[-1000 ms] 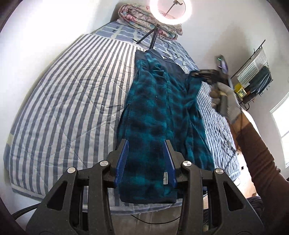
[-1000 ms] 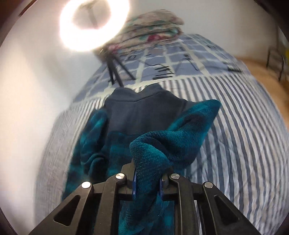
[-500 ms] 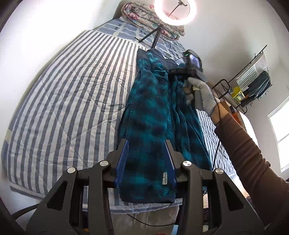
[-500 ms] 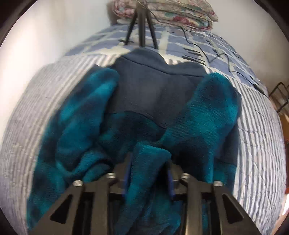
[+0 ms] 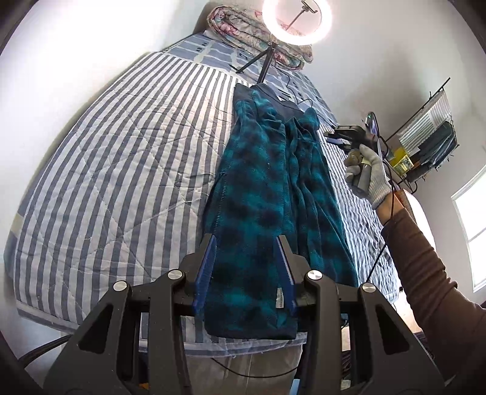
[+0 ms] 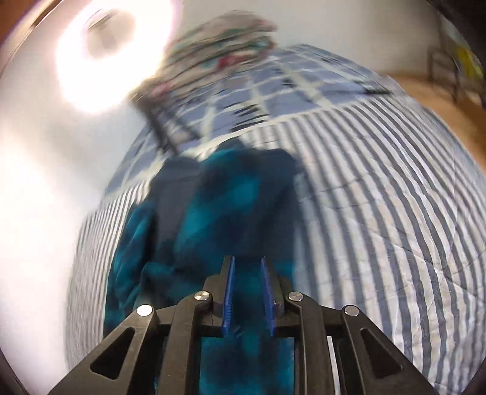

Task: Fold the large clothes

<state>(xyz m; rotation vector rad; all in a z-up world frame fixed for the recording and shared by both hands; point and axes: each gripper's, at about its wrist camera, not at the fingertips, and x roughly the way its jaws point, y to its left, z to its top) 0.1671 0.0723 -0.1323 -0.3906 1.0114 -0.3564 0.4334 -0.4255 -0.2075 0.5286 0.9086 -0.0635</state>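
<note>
Down the middle of the striped bed (image 5: 121, 170) lies the teal plaid fleece (image 5: 267, 194), long and narrow, collar toward the ring light (image 5: 296, 22) and hem at the near edge, both sleeves now turned in over its body. The right sleeve, pinched and carried across a second ago, rests flat on the garment; the right gripper (image 6: 247, 296) let it drop, its fingers have just been narrowing again, and they stand a little apart with nothing between them. That likely closes the sleeve step, leaving the lengthwise fold of hem toward collar. The left gripper (image 5: 244, 273) hangs over the hem with fingers parted about a third, unchanged, the cloth seen beyond them; I cannot tell whether they touch it. Only the left view shows the whole garment, the gloved right hand (image 5: 369, 174) drawn off to the side clear of the fleece, and the wire rack (image 5: 431, 142) on the wall. The right view, smeared by motion, shows chiefly the empty gap between its fingers.
</note>
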